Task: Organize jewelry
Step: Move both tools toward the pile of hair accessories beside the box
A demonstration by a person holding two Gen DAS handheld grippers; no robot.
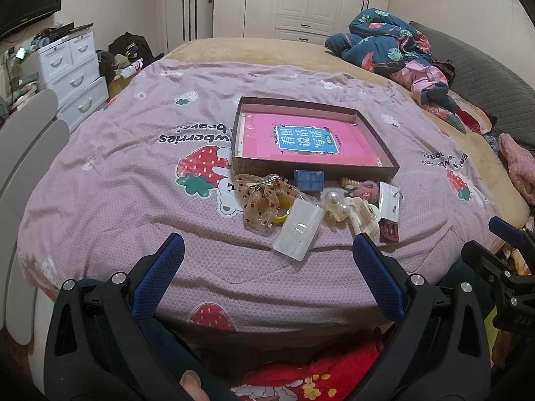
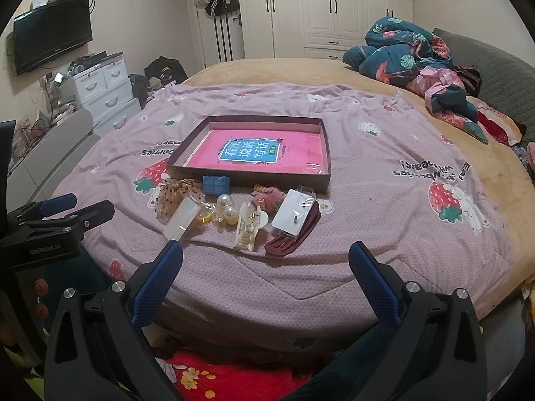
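A shallow brown box point(image 1: 245, 163) point(image 2: 187, 148) with a pink booklet point(image 1: 301, 140) inside lies on the bed. In front of it lies a pile of accessories: a dotted bow clip point(image 1: 264, 200), a blue case point(image 1: 308, 179) point(image 2: 215, 184), pearl clips point(image 1: 334, 205) point(image 2: 227, 209), a cream claw clip point(image 1: 362, 215) point(image 2: 249, 230), a dark red clip point(image 2: 294, 237), and earring bags point(image 1: 297, 230) point(image 2: 296, 215). My left gripper point(image 1: 267, 247) is open and empty, just short of the pile. My right gripper point(image 2: 265, 254) is open and empty, near the pile's front.
A pink strawberry-print quilt point(image 1: 133, 180) covers the bed. Crumpled bedding point(image 1: 401, 53) lies at the far right. White drawers point(image 1: 73, 77) and a TV point(image 2: 50, 33) stand at the left. Wardrobes point(image 2: 334, 10) line the far wall.
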